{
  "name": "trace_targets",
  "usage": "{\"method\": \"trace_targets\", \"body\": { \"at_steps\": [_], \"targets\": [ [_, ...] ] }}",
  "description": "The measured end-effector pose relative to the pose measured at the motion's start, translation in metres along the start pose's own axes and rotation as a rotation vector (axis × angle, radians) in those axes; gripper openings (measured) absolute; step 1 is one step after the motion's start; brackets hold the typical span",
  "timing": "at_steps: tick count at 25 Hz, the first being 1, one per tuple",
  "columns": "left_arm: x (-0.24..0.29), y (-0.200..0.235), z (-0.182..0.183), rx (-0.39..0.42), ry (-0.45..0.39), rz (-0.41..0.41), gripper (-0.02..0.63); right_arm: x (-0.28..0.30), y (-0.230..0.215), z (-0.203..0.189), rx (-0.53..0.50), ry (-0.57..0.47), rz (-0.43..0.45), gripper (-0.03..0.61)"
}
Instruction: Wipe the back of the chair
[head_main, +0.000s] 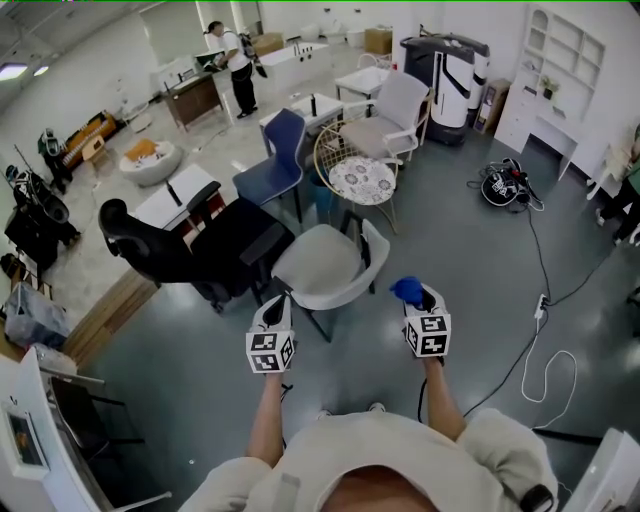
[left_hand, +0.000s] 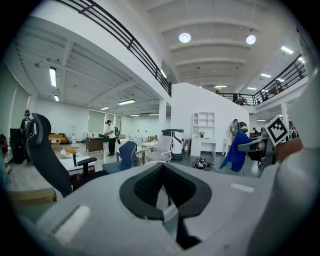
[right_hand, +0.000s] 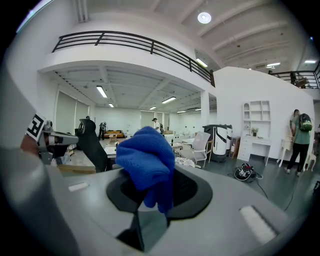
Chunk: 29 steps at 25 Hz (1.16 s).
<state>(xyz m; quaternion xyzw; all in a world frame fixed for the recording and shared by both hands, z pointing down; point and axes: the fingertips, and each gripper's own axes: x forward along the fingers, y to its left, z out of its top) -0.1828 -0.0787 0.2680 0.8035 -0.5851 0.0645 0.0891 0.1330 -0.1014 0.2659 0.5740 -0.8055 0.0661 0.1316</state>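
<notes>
A light grey shell chair (head_main: 325, 265) stands just ahead of me in the head view, its curved back (head_main: 376, 250) on the right side. My right gripper (head_main: 415, 297) hovers just right of that back, shut on a bunched blue cloth (head_main: 406, 290). In the right gripper view the cloth (right_hand: 147, 155) sticks up from the jaws of the right gripper (right_hand: 150, 187). My left gripper (head_main: 276, 300) hangs over the chair's near left edge, jaws together and holding nothing; the left gripper (left_hand: 164, 172) shows the same in its own view. Neither gripper view shows the grey chair.
A black office chair (head_main: 160, 250) stands close on the left, a blue chair (head_main: 278, 160) and a round patterned table (head_main: 362, 180) behind the grey one. A white armchair (head_main: 395, 115) is farther back. Cables (head_main: 545, 300) trail on the right floor. A person (head_main: 238, 65) stands far off.
</notes>
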Motion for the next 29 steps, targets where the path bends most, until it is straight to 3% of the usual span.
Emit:
{"method": "trace_targets", "body": {
  "at_steps": [29],
  "targets": [
    [-0.004,-0.02,-0.007,-0.011,0.016,-0.008,0.001,0.006,0.01,0.006,-0.016,-0.003,0.039,0.098]
  ]
}}
